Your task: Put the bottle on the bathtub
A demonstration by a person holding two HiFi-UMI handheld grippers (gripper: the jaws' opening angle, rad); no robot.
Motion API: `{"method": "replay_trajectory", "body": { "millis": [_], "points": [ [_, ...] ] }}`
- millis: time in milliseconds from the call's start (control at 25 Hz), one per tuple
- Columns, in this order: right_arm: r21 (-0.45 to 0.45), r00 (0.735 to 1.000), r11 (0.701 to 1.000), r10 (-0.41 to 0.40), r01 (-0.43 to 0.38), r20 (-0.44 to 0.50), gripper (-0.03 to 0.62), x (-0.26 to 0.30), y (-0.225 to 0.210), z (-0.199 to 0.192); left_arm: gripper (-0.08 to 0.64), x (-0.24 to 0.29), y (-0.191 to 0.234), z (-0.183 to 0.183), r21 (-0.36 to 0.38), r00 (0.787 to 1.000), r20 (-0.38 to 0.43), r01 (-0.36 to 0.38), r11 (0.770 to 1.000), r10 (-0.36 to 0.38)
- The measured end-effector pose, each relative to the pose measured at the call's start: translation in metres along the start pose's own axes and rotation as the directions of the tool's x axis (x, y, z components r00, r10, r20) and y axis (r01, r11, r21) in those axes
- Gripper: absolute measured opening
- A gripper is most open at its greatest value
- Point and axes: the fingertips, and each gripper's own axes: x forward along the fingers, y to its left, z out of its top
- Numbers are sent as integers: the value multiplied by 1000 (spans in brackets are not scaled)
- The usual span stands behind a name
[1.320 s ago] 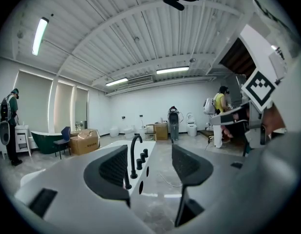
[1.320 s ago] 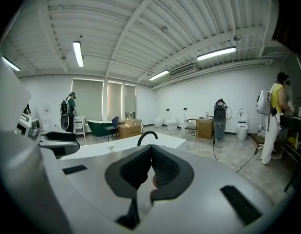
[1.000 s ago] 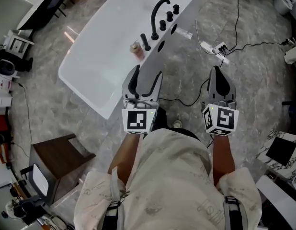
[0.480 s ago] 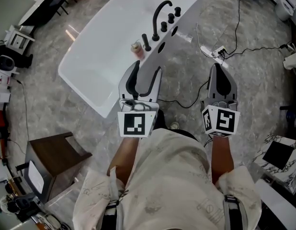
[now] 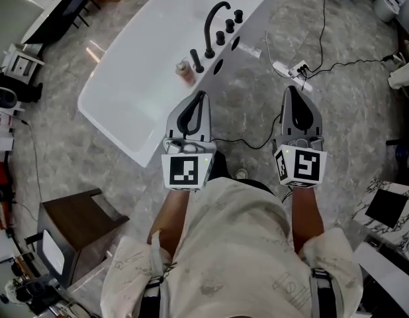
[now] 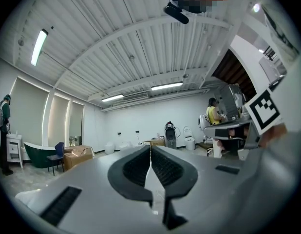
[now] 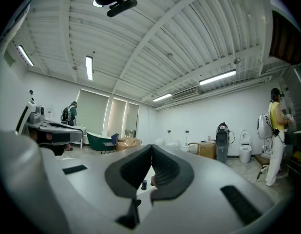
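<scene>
Your left gripper (image 5: 202,95) and right gripper (image 5: 288,90) both have their jaws pressed together, holding nothing, side by side above the grey floor (image 5: 350,105). Beyond them lies the white bathtub (image 5: 135,65). A black faucet (image 5: 212,26) stands on its right rim. The small pinkish bottle (image 5: 185,70) stands upright on that rim, nearer you than the faucet.

The bathtub (image 5: 135,85) rim carries a black faucet (image 5: 211,28) and knobs (image 5: 229,25) along its far stretch, a small bottle (image 5: 185,70) just beside them; its near stretch lies bare. Cables (image 5: 247,142) cross the floor beside it.
</scene>
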Motion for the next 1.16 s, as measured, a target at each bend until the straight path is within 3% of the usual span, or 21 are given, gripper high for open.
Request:
{"method": "replay_trajectory", "body": {
  "millis": [1160],
  "points": [
    [-18, 999, 999, 39, -39, -11, -11, 4, 14, -2, 8, -2, 8, 0, -13, 999, 4, -35, 999, 35]
  ]
}}
